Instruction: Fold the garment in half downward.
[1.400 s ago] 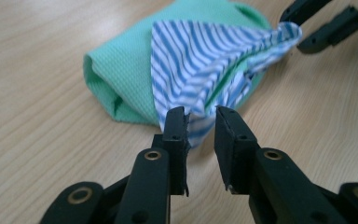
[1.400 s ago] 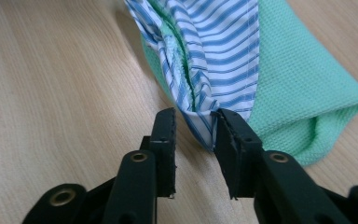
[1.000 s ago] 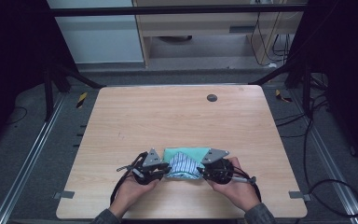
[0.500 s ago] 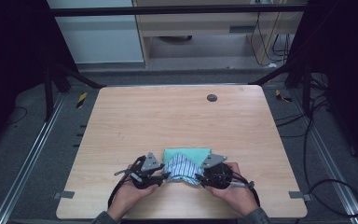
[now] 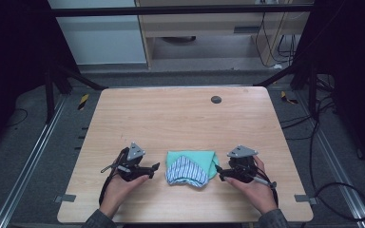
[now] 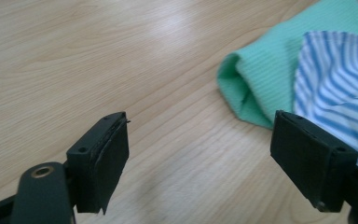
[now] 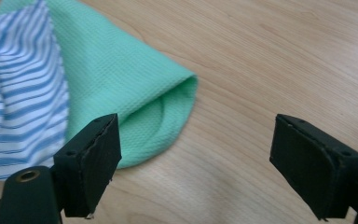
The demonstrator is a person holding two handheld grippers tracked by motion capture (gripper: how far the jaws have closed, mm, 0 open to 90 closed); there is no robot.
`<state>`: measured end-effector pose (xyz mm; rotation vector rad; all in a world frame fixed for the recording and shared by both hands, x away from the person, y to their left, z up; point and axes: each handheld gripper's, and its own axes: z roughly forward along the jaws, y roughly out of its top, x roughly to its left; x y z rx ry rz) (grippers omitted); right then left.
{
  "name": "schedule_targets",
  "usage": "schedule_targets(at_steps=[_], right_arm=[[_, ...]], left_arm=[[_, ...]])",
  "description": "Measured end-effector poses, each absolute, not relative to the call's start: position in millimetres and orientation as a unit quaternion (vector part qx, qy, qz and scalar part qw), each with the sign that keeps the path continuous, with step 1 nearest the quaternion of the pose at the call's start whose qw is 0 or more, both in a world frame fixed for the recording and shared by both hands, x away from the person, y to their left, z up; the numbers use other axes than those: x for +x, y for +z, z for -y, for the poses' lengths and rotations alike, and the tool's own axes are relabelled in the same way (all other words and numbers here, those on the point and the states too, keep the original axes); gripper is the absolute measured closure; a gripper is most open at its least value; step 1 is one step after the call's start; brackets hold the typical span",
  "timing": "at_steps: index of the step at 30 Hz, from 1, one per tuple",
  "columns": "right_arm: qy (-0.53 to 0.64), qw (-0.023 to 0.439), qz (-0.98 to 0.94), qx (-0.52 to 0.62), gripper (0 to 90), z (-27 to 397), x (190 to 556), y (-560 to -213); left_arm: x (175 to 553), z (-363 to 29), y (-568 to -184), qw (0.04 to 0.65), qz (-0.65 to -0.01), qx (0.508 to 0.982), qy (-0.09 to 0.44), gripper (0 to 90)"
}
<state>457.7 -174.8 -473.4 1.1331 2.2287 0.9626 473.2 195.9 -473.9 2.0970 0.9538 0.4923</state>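
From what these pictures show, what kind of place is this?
Probably a lab or recording workstation, not a home: a bare wooden table inside a black metal frame, cables hanging behind, and a hand-held gripper beside a folded cloth.

The left gripper (image 5: 155, 167) and the right gripper (image 5: 217, 170) are black, each with a grey three-cornered plate on top and a thin black cable behind. In the gripper views each jaw is a flat black block with small screw holes; a brass-coloured rivet sits below the left jaw. The sleeves (image 5: 96, 219) are dark grey.
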Motion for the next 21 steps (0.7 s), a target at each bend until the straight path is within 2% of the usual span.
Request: schedule_targets(at_steps=[8, 15, 21], right_arm=[[0.341, 0.220, -0.798, 0.445, 8.6, 190, 476, -484], [0.346, 0.214, -0.772, 0.489, 8.1, 203, 497, -490], [0.347, 0.231, -0.747, 0.517, 8.8, 211, 511, -490]], left_arm=[[494, -210, -483, 0.359, -0.393, 0.824, 0.193, 13.7], [517, -220, -485, 0.356, -0.410, 0.816, 0.200, 10.6], [529, -229, -493, 0.352, -0.434, 0.803, 0.205, 10.0]])
